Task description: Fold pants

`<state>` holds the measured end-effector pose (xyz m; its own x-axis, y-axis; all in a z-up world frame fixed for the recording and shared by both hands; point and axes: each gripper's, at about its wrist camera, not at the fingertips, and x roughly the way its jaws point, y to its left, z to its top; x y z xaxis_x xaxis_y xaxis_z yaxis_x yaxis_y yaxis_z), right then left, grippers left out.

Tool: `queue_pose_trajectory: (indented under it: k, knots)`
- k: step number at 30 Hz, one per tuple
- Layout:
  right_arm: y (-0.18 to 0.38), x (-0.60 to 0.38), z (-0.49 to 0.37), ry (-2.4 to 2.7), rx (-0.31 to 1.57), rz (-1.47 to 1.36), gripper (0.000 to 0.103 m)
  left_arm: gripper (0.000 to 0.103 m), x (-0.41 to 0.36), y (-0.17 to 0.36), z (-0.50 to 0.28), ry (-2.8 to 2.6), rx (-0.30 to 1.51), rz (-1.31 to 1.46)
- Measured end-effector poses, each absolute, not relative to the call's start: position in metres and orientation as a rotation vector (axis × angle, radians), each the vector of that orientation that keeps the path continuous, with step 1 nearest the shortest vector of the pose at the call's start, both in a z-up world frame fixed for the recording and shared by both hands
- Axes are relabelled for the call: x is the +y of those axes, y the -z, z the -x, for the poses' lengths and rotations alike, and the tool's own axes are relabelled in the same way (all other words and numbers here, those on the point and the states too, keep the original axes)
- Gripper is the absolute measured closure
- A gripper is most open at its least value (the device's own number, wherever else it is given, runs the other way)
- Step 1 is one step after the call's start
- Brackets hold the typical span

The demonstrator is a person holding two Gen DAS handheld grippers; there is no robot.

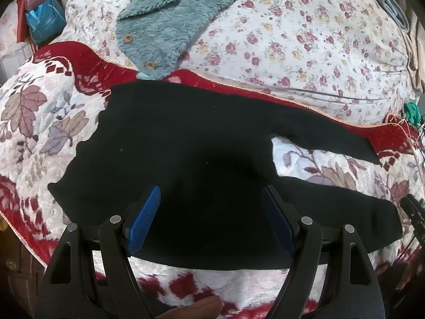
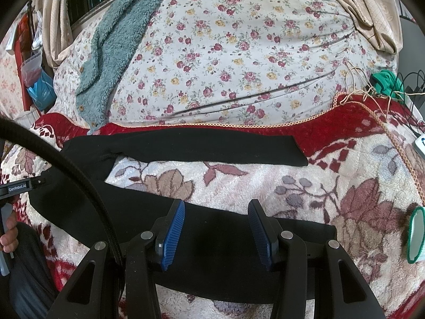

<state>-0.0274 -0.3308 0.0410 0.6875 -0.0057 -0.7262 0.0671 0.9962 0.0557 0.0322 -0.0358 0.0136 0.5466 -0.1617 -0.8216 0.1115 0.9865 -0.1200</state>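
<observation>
A teal fleece garment [image 1: 159,21] lies just past the waist end of the black pants [image 1: 186,146], flat on the red floral blanket [image 1: 39,111], legs running rightward. Left tongs [image 1: 211,220] and right tongs [image 2: 216,235] both hover spread, holding nothing.

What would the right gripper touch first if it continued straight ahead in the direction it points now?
Most likely the nearer leg of the black pants, which lies right under and ahead of the open right gripper. Beyond it comes the leaf-patterned blanket, then the far leg. The gripper's height above the cloth is unclear.
</observation>
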Motion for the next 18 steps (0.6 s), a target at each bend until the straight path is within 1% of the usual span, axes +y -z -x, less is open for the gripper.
queue_pose_trajectory:
  k: [3, 8, 18]
  knots:
    - [-0.044, -0.331, 0.028, 0.039, 0.803, -0.084, 0.056, 0.024, -0.047, -0.014, -0.031, 0.147, 0.971, 0.004]
    - [-0.046, -0.333, 0.029, 0.035, 0.787, -0.103, 0.056, 0.024, -0.047, -0.02, -0.021, 0.105, 0.889, -0.088]
    - [-0.045, -0.332, 0.029, 0.041, 0.787, -0.098, 0.055, 0.024, -0.041, -0.022, -0.021, 0.118, 0.874, -0.07]
